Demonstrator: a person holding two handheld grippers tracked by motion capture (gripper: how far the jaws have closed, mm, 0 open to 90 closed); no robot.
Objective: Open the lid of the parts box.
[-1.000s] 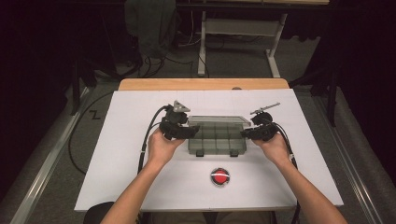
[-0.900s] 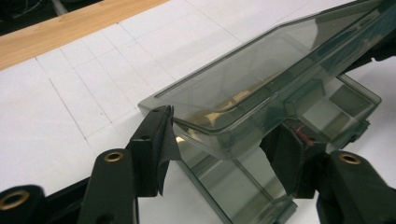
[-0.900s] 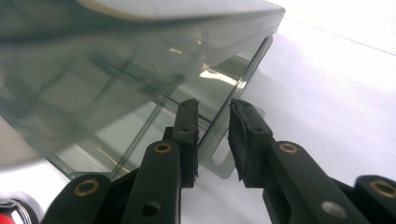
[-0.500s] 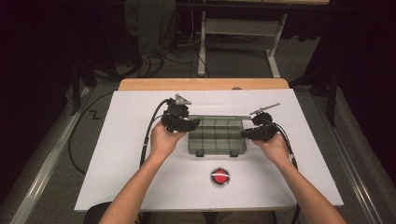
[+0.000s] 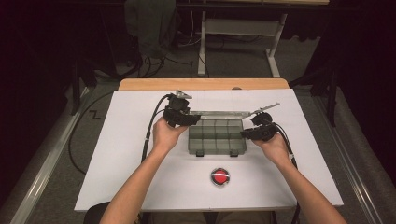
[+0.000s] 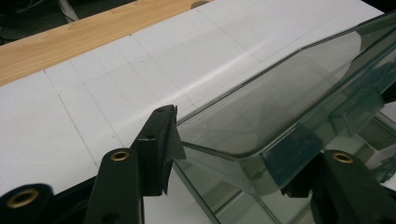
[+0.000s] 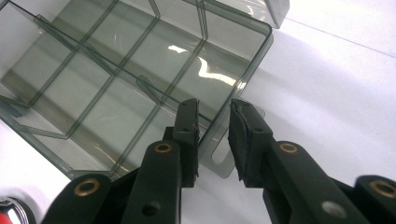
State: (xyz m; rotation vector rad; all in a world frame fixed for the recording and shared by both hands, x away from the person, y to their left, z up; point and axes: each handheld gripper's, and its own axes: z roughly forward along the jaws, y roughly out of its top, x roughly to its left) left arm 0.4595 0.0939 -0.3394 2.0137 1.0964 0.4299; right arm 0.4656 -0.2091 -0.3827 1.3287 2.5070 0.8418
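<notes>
A clear smoky compartment box (image 5: 217,137) lies open at the middle of the white table. Its lid (image 5: 219,113) stands tilted up along the far side. My left gripper (image 5: 189,119) is at the lid's left corner. In the left gripper view that corner of the lid (image 6: 280,98) lies between the jaws of the left gripper (image 6: 233,144). The jaws have just been closing, and only one pad (image 6: 166,140) touches the lid's edge. My right gripper (image 7: 214,109) straddles the right end wall of the box (image 7: 116,70), one jaw inside and one outside, shut on it.
A round red and silver button (image 5: 220,176) sits on the white table (image 5: 116,154) in front of the box. A wooden strip (image 5: 201,84) runs along the table's far edge. Cables trail from both grippers.
My left hand has shifted a little to the right and away from me, and the lid has tilted further up. The right hand and the box have stayed put.
</notes>
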